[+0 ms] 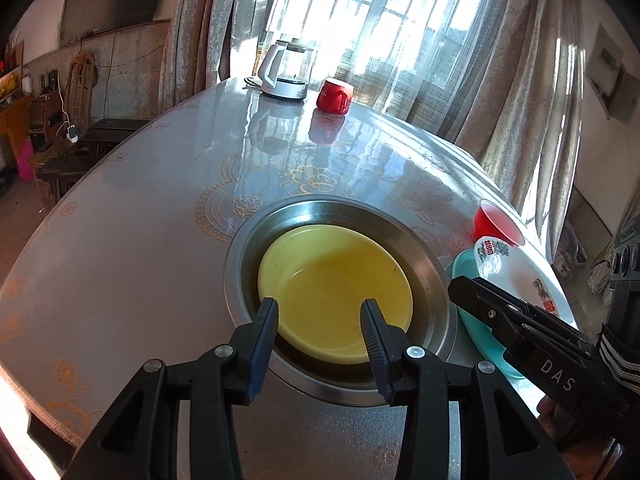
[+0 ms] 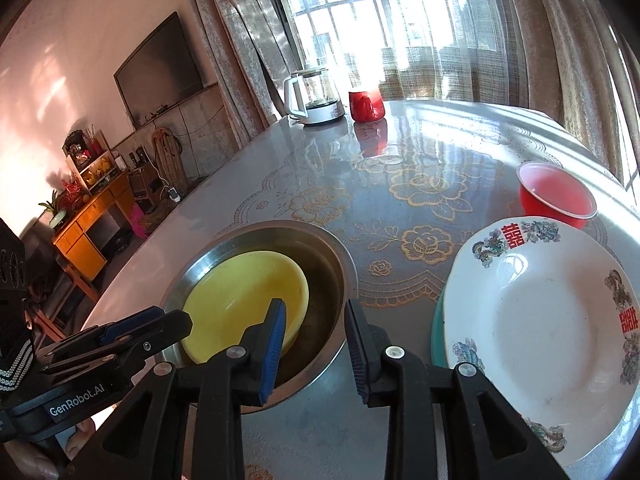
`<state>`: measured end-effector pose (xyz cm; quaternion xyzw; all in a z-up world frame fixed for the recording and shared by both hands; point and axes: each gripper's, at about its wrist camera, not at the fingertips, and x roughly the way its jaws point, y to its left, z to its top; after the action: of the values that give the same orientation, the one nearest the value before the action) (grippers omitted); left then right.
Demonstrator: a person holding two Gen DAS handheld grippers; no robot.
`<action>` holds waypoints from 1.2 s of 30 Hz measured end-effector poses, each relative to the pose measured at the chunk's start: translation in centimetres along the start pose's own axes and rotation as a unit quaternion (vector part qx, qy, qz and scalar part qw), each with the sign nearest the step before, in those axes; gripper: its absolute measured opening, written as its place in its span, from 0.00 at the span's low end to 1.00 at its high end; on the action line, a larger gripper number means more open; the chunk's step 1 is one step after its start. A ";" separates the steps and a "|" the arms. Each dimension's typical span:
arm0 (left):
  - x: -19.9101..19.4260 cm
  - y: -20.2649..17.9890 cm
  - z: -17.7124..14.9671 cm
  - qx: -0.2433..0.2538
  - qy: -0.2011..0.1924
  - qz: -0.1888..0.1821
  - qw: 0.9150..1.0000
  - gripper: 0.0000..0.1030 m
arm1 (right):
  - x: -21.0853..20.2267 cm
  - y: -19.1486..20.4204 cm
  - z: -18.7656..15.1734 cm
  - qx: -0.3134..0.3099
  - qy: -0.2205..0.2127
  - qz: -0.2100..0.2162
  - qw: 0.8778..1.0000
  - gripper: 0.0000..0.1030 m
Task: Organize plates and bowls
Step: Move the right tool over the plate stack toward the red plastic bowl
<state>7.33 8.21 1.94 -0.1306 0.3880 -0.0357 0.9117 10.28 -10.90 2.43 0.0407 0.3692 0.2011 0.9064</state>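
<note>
A yellow bowl [image 1: 336, 276] [image 2: 232, 296] sits inside a wider steel bowl [image 1: 240, 248] [image 2: 328, 248] on the table. My left gripper [image 1: 320, 302] [image 2: 178, 318] hovers open over the yellow bowl's near rim, nothing pressed between its blue pads. My right gripper [image 2: 315, 304] [image 1: 464, 288] is open too, straddling the steel bowl's right wall; its left finger stands in front of the yellow bowl's edge. To the right lies a white flowered plate [image 2: 540, 320] [image 1: 516, 276] on a teal plate [image 2: 438, 332] [image 1: 476, 328]. A red plastic bowl [image 2: 556, 196] [image 1: 496, 224] stands behind them.
A glass kettle [image 1: 284, 76] [image 2: 316, 100] and a red mug [image 1: 334, 96] [image 2: 366, 106] stand at the far edge of the round, glossy table [image 2: 400, 168] by the curtained window. Cabinets and a wall television lie off to the left.
</note>
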 end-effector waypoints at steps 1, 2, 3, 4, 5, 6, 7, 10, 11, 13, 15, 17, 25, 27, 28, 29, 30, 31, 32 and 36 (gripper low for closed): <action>-0.1 -0.2 0.0 0.004 0.000 0.000 1.000 0.42 | -0.2 -0.1 0.0 0.000 -0.001 0.001 1.000 0.30; -0.2 -0.5 -0.1 0.010 -0.002 0.002 1.000 0.42 | -0.3 -0.1 0.0 0.000 -0.003 0.000 1.000 0.30; -0.3 -0.8 -0.1 0.017 -0.006 0.006 1.000 0.42 | -0.4 -0.2 0.0 0.000 -0.004 0.000 1.000 0.30; -0.5 -1.1 -0.1 0.024 -0.011 0.011 1.000 0.42 | -0.5 -0.2 -0.1 -0.001 -0.005 0.000 1.000 0.30; -0.7 -1.4 -0.2 0.033 -0.015 0.015 0.999 0.42 | -0.7 -0.3 -0.1 0.000 -0.007 -0.001 1.000 0.31; -0.8 -1.7 -0.2 0.039 -0.017 0.016 0.999 0.42 | -0.8 -0.4 -0.1 0.001 -0.008 -0.001 1.000 0.32; -0.9 -1.8 -0.3 0.041 -0.018 0.017 0.999 0.42 | -1.0 -0.6 -0.2 0.004 -0.009 -0.001 1.000 0.33; -0.9 -2.4 -0.4 0.048 -0.017 0.015 0.999 0.42 | -1.6 -1.3 -0.3 0.013 -0.015 -0.002 1.000 0.35; -0.8 -2.7 -0.4 0.052 -0.016 0.017 0.998 0.42 | -1.8 -1.6 -0.3 0.016 -0.017 -0.004 1.000 0.35; -0.7 -3.3 -0.5 0.058 -0.013 0.015 0.998 0.42 | -2.2 -2.3 -0.3 0.024 -0.019 -0.007 1.000 0.36; -0.7 -4.0 -0.5 0.068 -0.013 0.016 0.997 0.42 | -2.7 -3.1 -0.5 0.033 -0.023 -0.012 0.999 0.36; -0.7 -4.6 -0.5 0.078 -0.014 0.015 0.997 0.42 | -3.1 -3.9 -0.5 0.042 -0.026 -0.018 0.999 0.36; 0.2 -7.1 -0.4 0.104 -0.008 0.011 0.994 0.42 | -5.1 -7.8 -0.5 0.082 -0.046 -0.048 0.994 0.36; 0.4 -7.6 -0.3 0.109 -0.006 0.009 0.994 0.42 | -5.6 -8.9 -0.3 0.094 -0.050 -0.057 0.993 0.36; 0.6 -7.9 -0.2 0.112 -0.004 0.008 0.994 0.42 | -5.8 -9.6 -0.3 0.100 -0.053 -0.061 0.992 0.36; 0.7 -8.2 -0.2 0.115 -0.001 0.007 0.993 0.42 | -6.1 -10.1 -0.3 0.106 -0.056 -0.066 0.991 0.36; 0.9 -8.6 -0.1 0.119 0.001 0.007 0.993 0.42 | -6.3 -10.8 -0.2 0.112 -0.059 -0.072 0.989 0.36; 1.2 -8.8 -0.1 0.123 0.004 0.007 0.992 0.42 | -6.6 -11.5 -0.1 0.118 -0.061 -0.077 0.988 0.36; 1.4 -9.1 0.0 0.125 0.007 0.005 0.992 0.42 | -6.8 -12.2 -0.1 0.125 -0.062 -0.082 0.987 0.36; 2.3 -10.3 0.5 0.133 0.001 0.016 0.991 0.42 | -7.7 -14.9 -0.1 0.151 -0.066 -0.100 0.981 0.36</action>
<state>9.63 -1.96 3.43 -0.0019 0.3827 -0.0728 0.9210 10.22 -27.58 4.03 0.1533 0.3372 0.0488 0.9276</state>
